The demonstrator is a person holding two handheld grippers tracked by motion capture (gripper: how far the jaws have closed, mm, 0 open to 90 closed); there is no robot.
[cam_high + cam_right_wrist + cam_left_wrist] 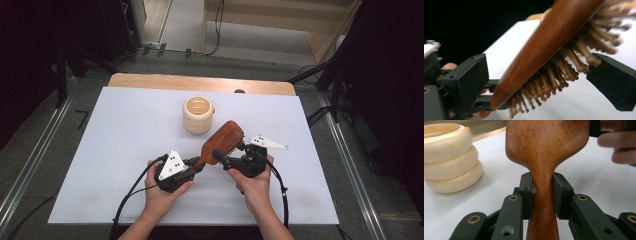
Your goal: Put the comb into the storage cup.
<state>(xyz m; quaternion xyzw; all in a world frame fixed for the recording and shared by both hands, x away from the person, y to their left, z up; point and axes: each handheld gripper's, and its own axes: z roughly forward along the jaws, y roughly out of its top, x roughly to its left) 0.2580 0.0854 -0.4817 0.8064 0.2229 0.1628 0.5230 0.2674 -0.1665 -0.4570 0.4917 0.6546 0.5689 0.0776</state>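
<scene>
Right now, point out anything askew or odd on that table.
Nothing is damaged or spilled. The brown wooden hairbrush is tilted off the white table, the left gripper clamping its handle, the right gripper open around its bristled head. The cream ribbed holder stands upright.

I see the wooden hairbrush (222, 142) held above the white table, its paddle head pointing toward one o'clock, handle toward seven. It is reddish-brown and polished, with its smooth back turned up and left and its brown, ball-tipped bristles (554, 75) facing down toward four o'clock.
</scene>
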